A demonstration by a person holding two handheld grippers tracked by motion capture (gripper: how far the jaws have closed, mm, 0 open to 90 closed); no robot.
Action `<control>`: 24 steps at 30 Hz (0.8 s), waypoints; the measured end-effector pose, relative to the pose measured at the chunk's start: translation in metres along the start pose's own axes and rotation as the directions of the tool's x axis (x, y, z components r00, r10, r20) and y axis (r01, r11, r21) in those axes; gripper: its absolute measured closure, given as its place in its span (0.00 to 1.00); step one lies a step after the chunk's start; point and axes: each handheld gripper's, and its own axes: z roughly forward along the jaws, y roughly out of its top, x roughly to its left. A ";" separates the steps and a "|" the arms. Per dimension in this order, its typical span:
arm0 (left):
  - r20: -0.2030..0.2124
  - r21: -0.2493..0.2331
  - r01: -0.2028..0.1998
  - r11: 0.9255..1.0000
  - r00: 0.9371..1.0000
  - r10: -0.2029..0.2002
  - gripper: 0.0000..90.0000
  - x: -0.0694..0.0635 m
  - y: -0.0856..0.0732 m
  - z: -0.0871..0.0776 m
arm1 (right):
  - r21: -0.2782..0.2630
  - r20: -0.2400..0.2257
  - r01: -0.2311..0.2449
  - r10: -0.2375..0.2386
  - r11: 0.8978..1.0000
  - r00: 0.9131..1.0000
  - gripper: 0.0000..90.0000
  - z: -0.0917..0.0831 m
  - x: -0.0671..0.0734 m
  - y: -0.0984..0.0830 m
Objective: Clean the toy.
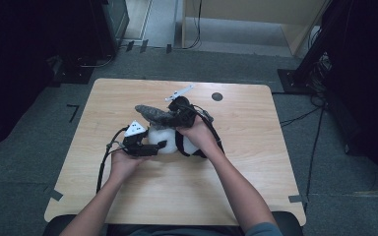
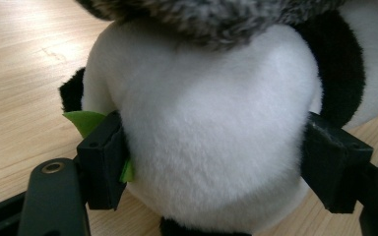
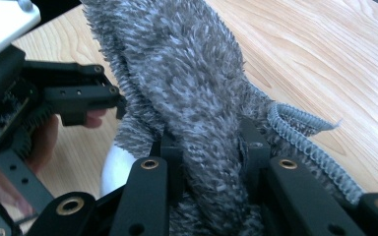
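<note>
High view: we work at the middle of the wooden table (image 1: 256, 162), where a plush panda (image 1: 165, 140) sits with a grey fuzzy cloth (image 1: 152, 114) draped over its top. Our left gripper (image 2: 211, 162) has its jaws pressed against the panda's white body on both sides, steadying it. Our right gripper (image 3: 209, 152) pinches the cloth tight. We judge the step to be pulling or fitting the cloth on the panda; next comes a slow, even tug while the left keeps firm.

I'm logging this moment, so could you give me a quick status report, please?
Left gripper shut on panda plush. Right gripper shut on grey fuzzy sock, draped over the plush. Nothing in the way on wooden table.
</note>
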 end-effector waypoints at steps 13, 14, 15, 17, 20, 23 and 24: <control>-0.001 -0.007 0.003 1.000 1.000 -0.003 0.25 0.000 0.000 0.000 | 0.017 0.055 -0.008 0.007 1.000 0.998 0.80 -0.029 -0.015 -0.014; -0.001 -0.007 0.004 1.000 1.000 -0.004 0.25 0.000 0.000 0.000 | 0.011 0.058 -0.016 0.015 1.000 0.998 0.80 -0.033 -0.018 -0.016; -0.001 -0.007 0.004 1.000 1.000 -0.004 0.25 0.000 0.000 0.000 | 0.009 0.060 -0.021 0.020 1.000 0.998 0.80 -0.035 -0.019 -0.017; -0.001 -0.007 0.004 1.000 1.000 -0.004 0.25 0.000 0.000 0.000 | 0.004 0.064 -0.036 0.036 0.999 0.997 0.80 -0.042 -0.024 -0.021; -0.001 -0.009 0.006 1.000 1.000 -0.006 0.25 0.000 0.000 0.001 | -0.007 0.072 -0.056 0.056 0.998 0.996 0.80 -0.051 -0.030 -0.027; -0.001 -0.010 0.008 1.000 1.000 -0.008 0.25 0.000 0.000 0.001 | -0.010 0.082 -0.066 0.067 0.998 0.994 0.80 -0.058 -0.034 -0.031; -0.001 -0.011 0.007 1.000 1.000 -0.007 0.25 0.000 0.000 0.001 | -0.009 0.086 -0.067 0.068 0.998 0.994 0.80 -0.060 -0.035 -0.032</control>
